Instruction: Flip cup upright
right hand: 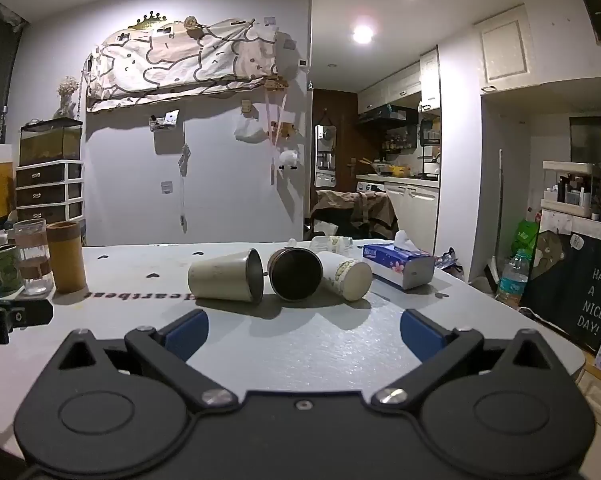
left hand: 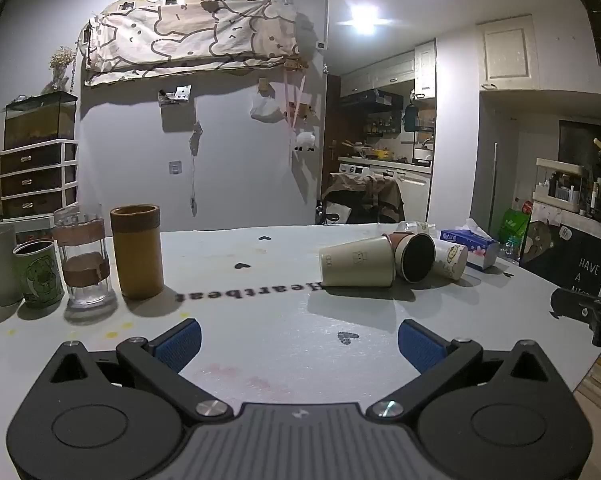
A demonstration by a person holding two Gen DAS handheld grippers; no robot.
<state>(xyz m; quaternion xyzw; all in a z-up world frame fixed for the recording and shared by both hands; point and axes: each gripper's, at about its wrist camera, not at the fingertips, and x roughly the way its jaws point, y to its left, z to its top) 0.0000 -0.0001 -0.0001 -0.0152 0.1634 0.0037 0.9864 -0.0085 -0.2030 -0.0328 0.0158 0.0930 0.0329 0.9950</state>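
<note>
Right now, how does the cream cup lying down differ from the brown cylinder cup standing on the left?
1. Pose: the cream cup lies on its side; the brown cylinder cup stands upright.
2. Shape: the cream cup tapers toward its base; the brown cylinder cup has straight walls.
3. Neighbours: the cream cup lies beside two other tipped cups; the brown cylinder cup stands in a row of upright ones.

Both rest on the grey table, ungripped.

Both wrist cameras sit low over the near table (left hand: pixel 284 344) edge, facing the far wall. The left view stands further left. Both share the three fallen cups (right hand: pixel 296 274) and tissue box (right hand: pixel 398 262).
</note>
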